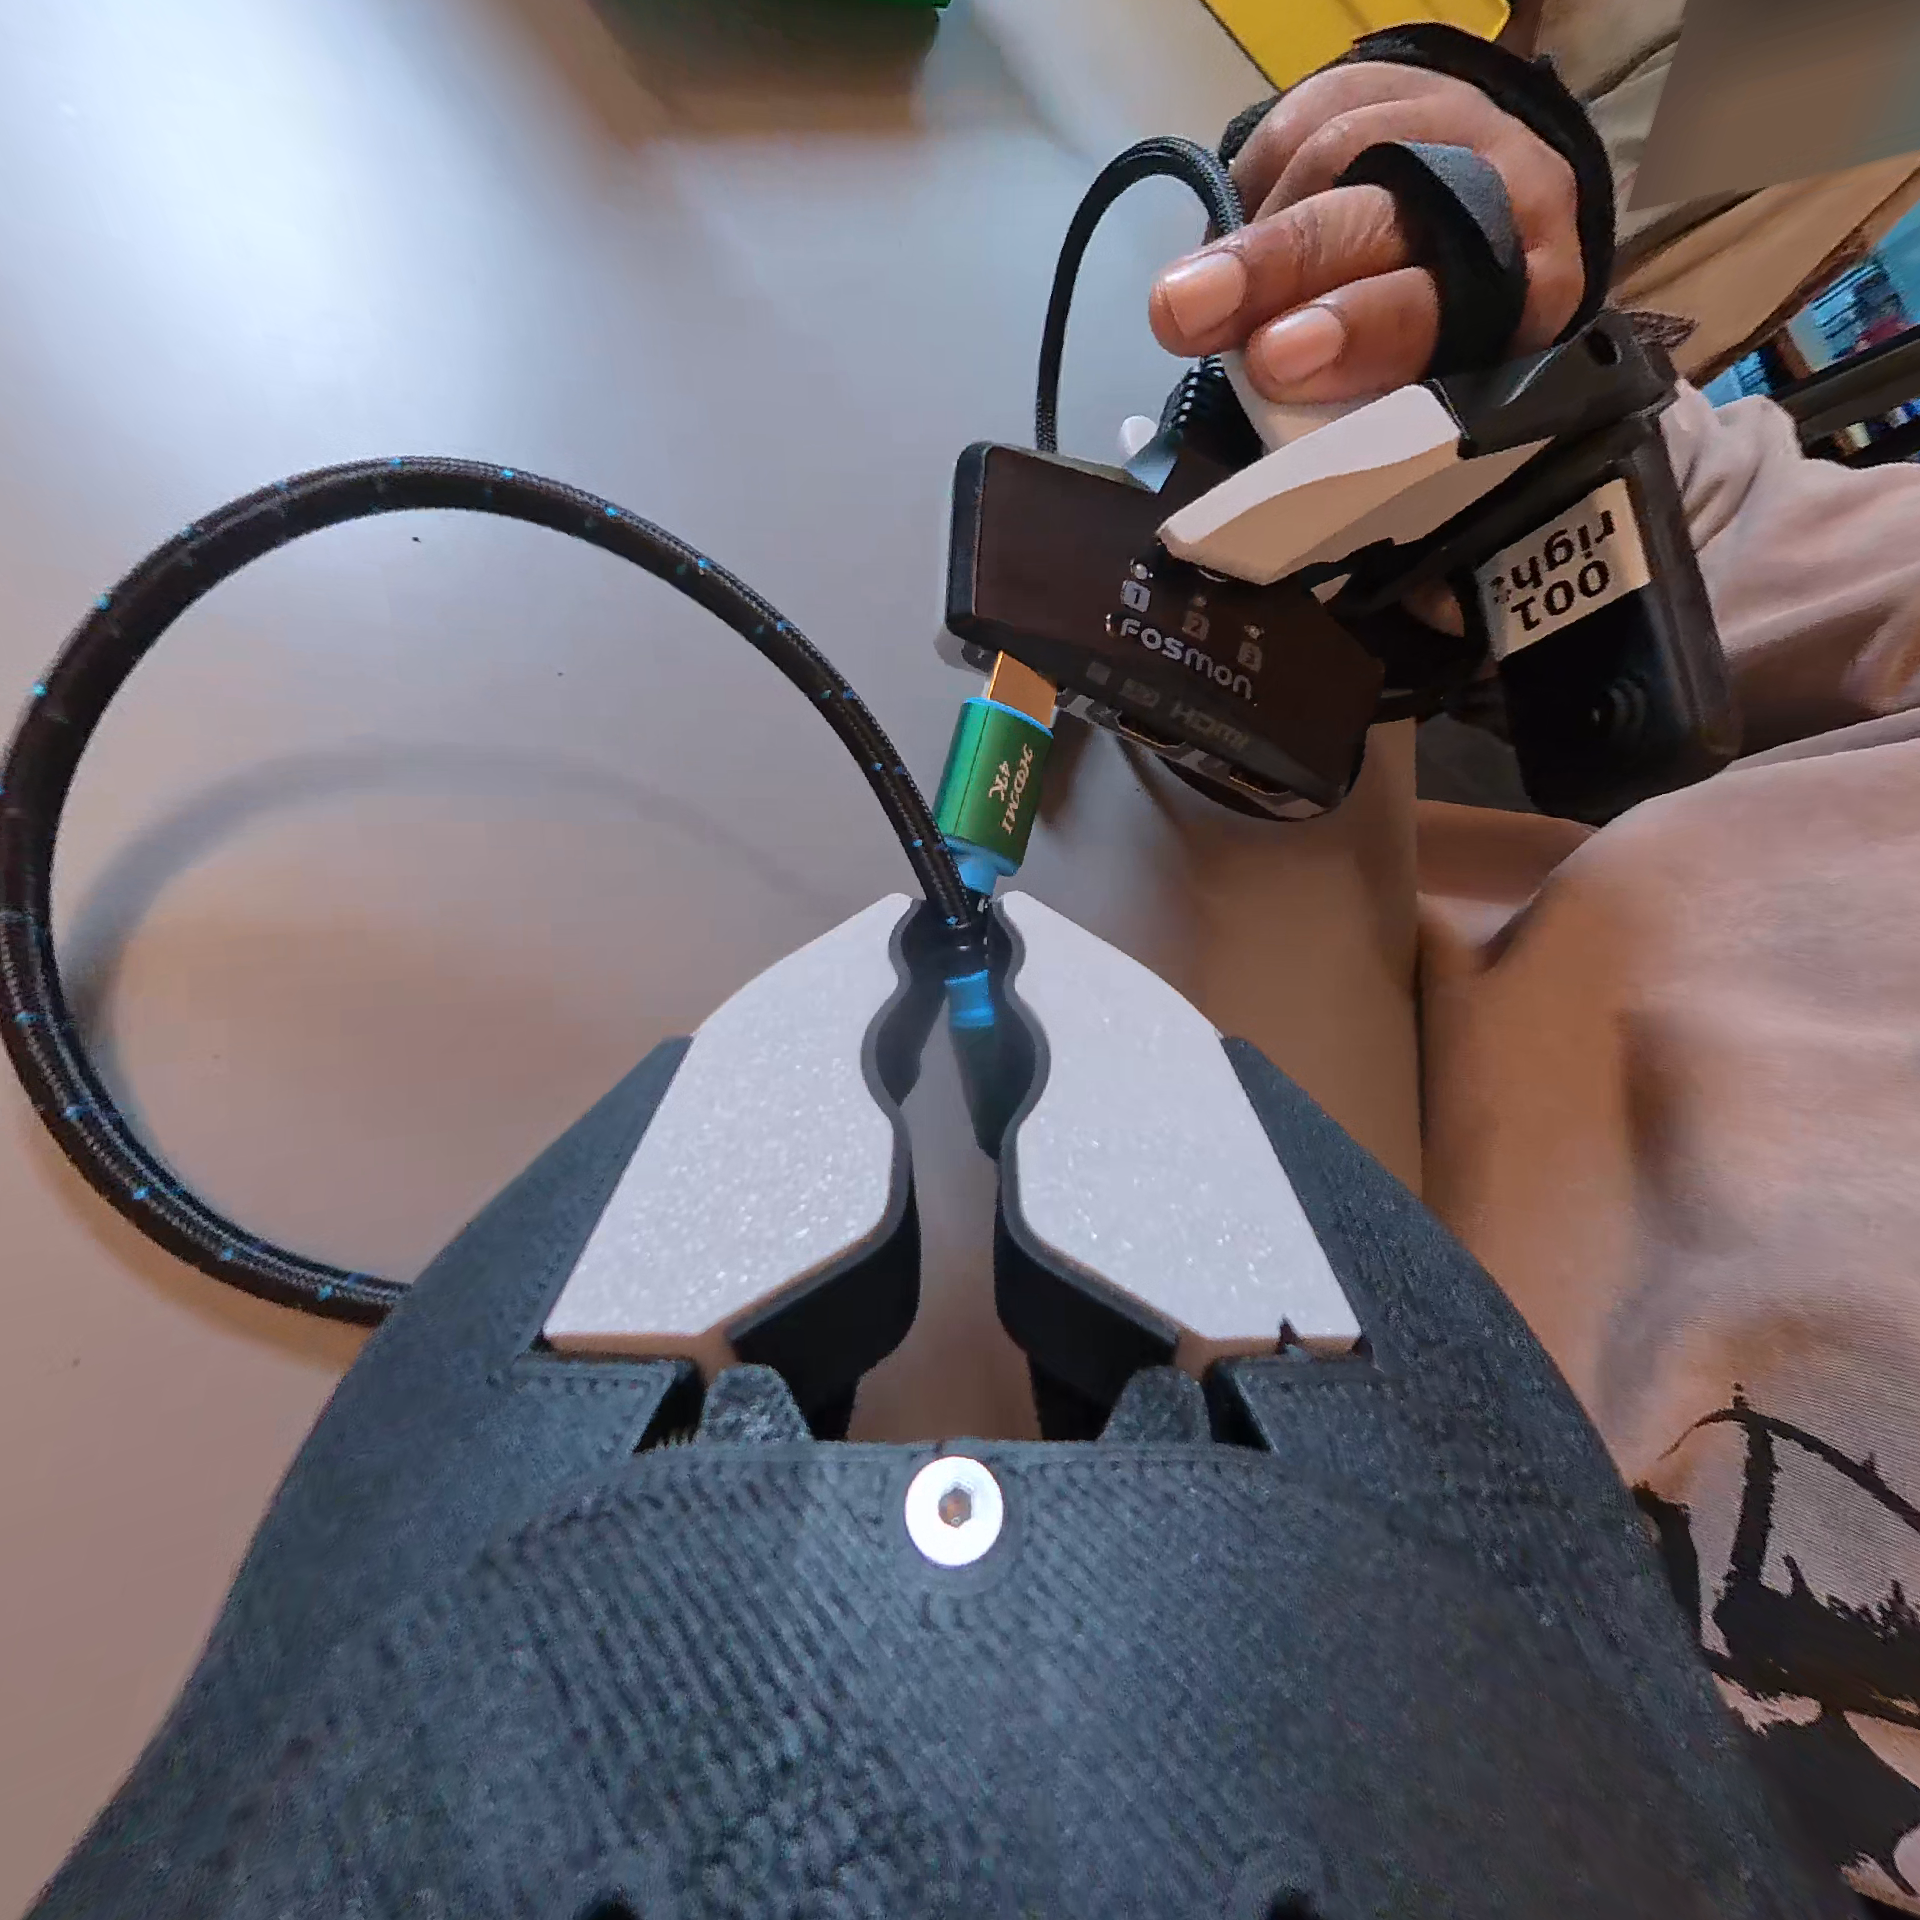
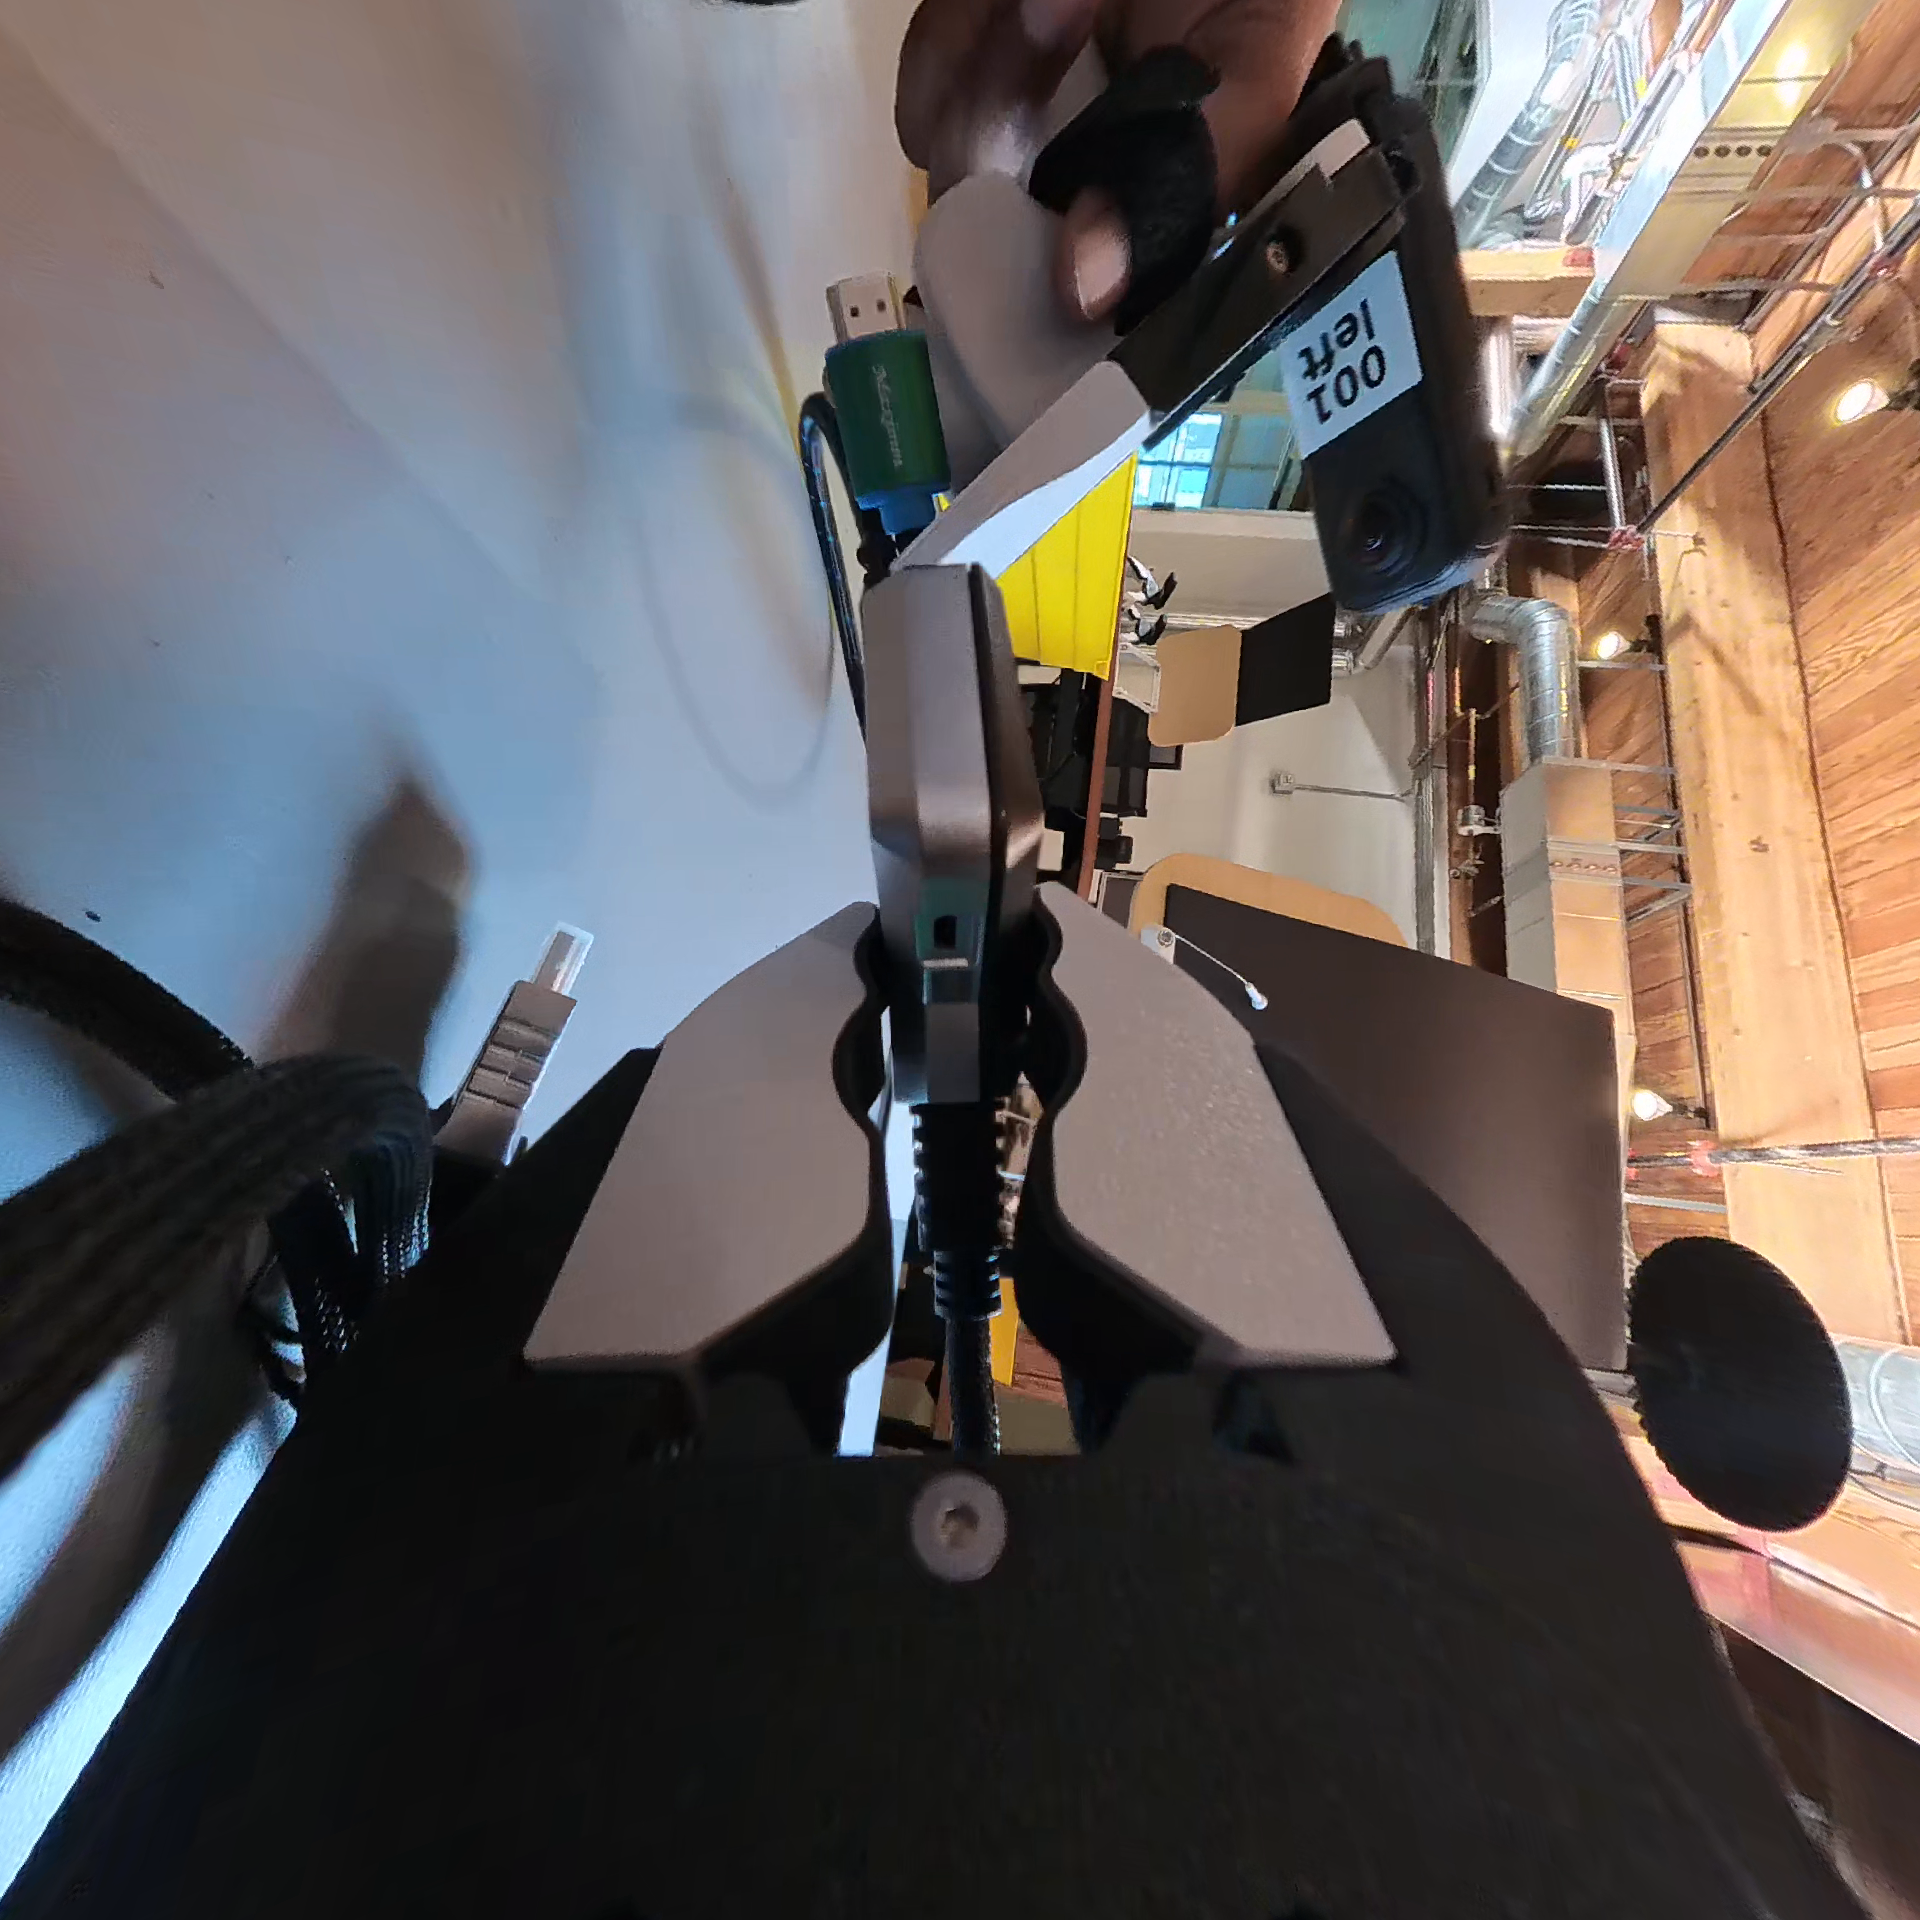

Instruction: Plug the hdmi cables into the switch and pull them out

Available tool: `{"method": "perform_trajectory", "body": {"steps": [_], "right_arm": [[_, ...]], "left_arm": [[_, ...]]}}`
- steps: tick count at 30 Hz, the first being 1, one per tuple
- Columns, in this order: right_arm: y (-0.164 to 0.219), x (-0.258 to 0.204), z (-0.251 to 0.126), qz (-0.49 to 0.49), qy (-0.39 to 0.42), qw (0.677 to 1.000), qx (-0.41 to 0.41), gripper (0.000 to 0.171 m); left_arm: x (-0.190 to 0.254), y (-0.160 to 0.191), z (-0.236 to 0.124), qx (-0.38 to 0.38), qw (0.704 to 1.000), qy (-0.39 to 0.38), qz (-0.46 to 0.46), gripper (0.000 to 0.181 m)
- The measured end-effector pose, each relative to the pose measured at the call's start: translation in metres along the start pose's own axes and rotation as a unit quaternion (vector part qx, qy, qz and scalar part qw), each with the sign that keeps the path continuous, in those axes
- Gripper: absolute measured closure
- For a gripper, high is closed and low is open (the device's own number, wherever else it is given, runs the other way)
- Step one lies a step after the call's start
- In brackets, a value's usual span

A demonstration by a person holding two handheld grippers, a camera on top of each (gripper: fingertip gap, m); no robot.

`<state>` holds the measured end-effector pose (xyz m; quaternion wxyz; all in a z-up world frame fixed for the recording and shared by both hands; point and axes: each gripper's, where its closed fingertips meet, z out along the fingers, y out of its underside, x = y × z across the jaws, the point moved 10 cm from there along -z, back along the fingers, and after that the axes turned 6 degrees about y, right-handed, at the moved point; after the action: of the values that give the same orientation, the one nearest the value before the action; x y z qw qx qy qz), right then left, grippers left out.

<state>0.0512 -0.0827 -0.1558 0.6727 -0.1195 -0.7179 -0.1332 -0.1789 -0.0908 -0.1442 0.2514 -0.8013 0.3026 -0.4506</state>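
Note:
My left gripper [image 1: 956, 925] is shut on the blue strain relief of a braided black HDMI cable [image 1: 104, 935], just behind its green plug [image 1: 992, 790]. The plug's gold tip [image 1: 1023, 681] sits at the corner of the black switch [image 1: 1132, 613], by the ports on its edge. In the right wrist view the plug's metal tip [image 2: 862, 301] shows whole and bare, outside any port. My right gripper [image 2: 951, 935] is shut on the switch [image 2: 945, 748], seen edge-on, with its own cable [image 2: 966, 1299] running back between the fingers. Both are held above the table.
A pale table [image 1: 416, 260] lies below. A second cable with a silver plug [image 2: 540, 997] and a bundle of black braided cable [image 2: 312, 1164] lie at lower left. A yellow object [image 1: 1351, 31] stands at the table's far side. The person's light shirt [image 1: 1662, 1143] is on the right.

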Motion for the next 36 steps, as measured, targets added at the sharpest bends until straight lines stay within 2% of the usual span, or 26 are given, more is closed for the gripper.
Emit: {"method": "perform_trajectory", "body": {"steps": [27,36], "right_arm": [[0.003,0.002,-0.003,0.002,0.042,0.999,0.017,0.149],[0.002,0.000,-0.005,-0.036,0.044,0.998,0.028,0.148]], "left_arm": [[-0.005,0.003,-0.001,0.026,0.996,0.082,-0.033,0.171],[-0.010,0.003,0.004,0.010,0.992,0.107,-0.059,0.171]]}}
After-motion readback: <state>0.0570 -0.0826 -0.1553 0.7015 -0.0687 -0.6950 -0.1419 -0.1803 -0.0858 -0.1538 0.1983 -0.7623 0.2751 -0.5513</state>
